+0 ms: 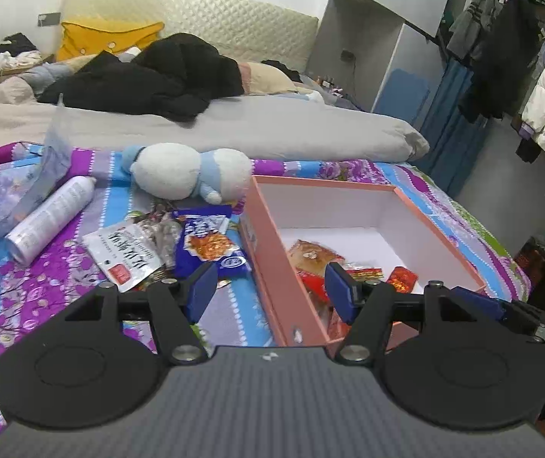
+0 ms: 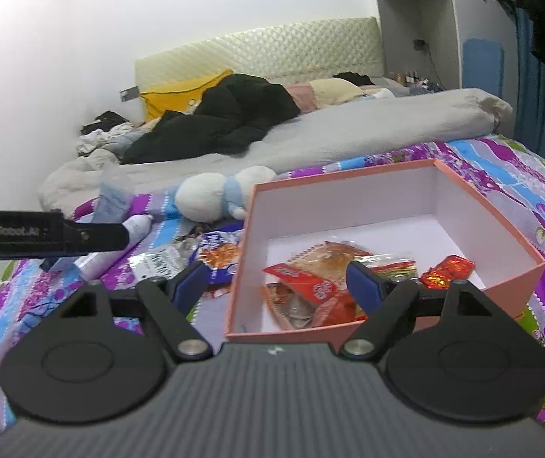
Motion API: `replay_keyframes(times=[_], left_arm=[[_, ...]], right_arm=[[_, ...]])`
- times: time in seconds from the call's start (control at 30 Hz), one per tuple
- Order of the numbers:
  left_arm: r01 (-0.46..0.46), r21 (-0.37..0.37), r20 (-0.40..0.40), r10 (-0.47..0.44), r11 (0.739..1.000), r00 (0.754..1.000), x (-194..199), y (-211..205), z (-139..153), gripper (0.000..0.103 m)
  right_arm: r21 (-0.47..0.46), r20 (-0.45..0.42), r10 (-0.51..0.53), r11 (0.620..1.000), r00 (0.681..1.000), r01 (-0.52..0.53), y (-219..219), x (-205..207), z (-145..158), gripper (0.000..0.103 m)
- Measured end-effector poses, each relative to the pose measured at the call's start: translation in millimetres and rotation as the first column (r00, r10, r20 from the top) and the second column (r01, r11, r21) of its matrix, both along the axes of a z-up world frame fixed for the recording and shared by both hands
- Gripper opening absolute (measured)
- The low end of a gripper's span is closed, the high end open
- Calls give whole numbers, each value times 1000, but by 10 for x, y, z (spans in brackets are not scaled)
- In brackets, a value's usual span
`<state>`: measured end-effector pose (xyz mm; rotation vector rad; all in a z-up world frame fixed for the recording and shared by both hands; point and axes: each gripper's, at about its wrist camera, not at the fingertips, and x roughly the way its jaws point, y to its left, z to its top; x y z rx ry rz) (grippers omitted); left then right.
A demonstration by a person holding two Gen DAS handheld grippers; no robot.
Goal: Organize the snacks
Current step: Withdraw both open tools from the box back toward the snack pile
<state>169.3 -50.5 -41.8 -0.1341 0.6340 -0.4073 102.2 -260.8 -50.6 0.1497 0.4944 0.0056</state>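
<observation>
A pink box (image 1: pixel 268 225) with a white inside lies on the flowered bedspread; it also shows in the right wrist view (image 2: pixel 348 183). Inside lie red and orange snack packets (image 2: pixel 310 282) and a small red packet (image 2: pixel 450 269). Left of the box is a pile of loose snacks: a blue packet (image 1: pixel 207 242) and a white packet (image 1: pixel 127 255). My left gripper (image 1: pixel 270 288) is open and empty, straddling the box's near left wall. My right gripper (image 2: pixel 278 286) is open and empty above the box's near edge. The left gripper's body (image 2: pixel 43 233) shows at the left in the right wrist view.
A white spray can (image 1: pixel 50 217) lies left of the snack pile. A white and blue plush toy (image 1: pixel 188 173) lies behind it. A grey duvet (image 1: pixel 234 129) and black clothes (image 1: pixel 150 76) cover the bed's far part. Hanging clothes (image 1: pixel 539 76) stand on the right.
</observation>
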Motion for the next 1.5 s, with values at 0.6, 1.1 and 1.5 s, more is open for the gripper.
replay_keyframes(times=[0.6,1.1,1.5], left_arm=[[-69,11,-30,70,998,997,-486,559,-324,68],[-98,-14,-88,97,995,991,81,819,-1028,78],[-62,6,-145,62,998,987,973,726,-1742,81]], right_arm=[[-33,-33,114,993,993,-115,565,-257,-100,81],[-109,-92,207,970,974,-216,810,344,-193,81],[-257,-226,307,897,924,-361,932,1304,-362,81]])
